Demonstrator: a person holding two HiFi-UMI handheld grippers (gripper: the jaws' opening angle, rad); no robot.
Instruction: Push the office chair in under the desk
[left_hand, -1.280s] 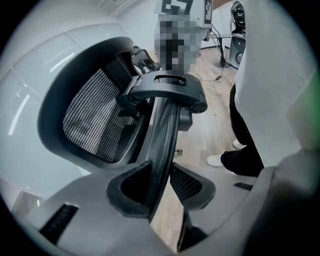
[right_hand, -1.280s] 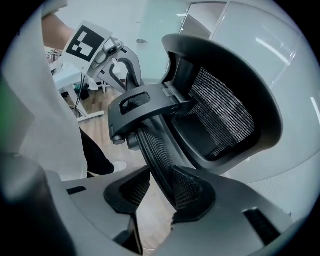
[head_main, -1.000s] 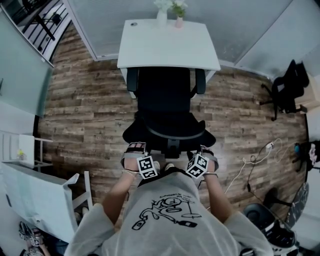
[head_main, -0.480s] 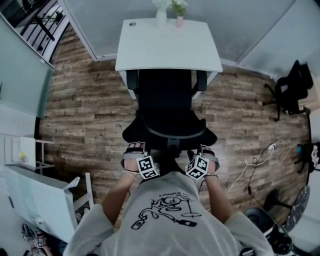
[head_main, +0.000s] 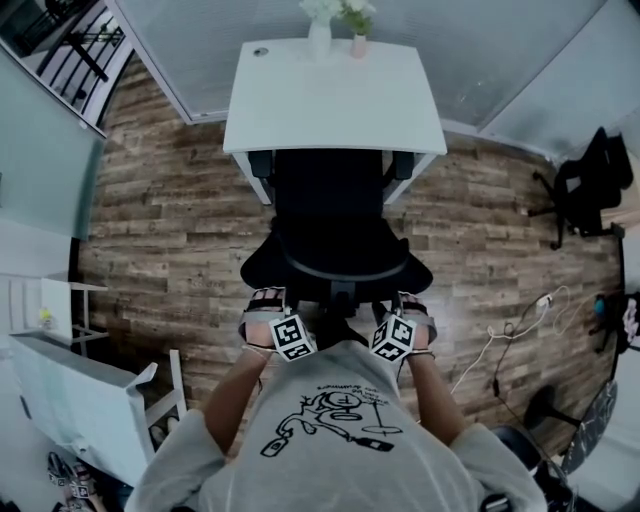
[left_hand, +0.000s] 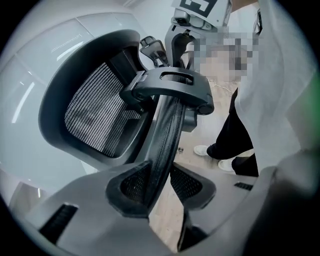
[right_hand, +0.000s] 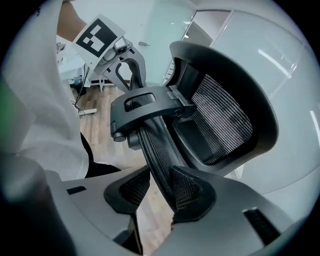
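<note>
The black mesh office chair (head_main: 330, 205) faces the white desk (head_main: 335, 95), its seat front and armrests tucked under the desk's near edge. I stand behind its backrest (head_main: 335, 268). My left gripper (head_main: 266, 298) and right gripper (head_main: 408, 298) hold the backrest's upper rim on either side. In the left gripper view the left gripper (left_hand: 160, 187) is shut on the rim of the backrest (left_hand: 167, 135), below the headrest (left_hand: 95, 115). In the right gripper view the right gripper (right_hand: 159, 191) clamps the same rim (right_hand: 152, 145), with the headrest (right_hand: 225, 115) above.
Two small vases (head_main: 320, 30) stand at the desk's far edge against the wall. A second black chair (head_main: 585, 180) stands at the right, with cables (head_main: 520, 320) on the wood floor. White shelving (head_main: 70, 390) is at my lower left.
The chair has rolled forward towards the desk, so its armrests and seat lie further under the desktop. Both grippers kept their hold and followed it.
</note>
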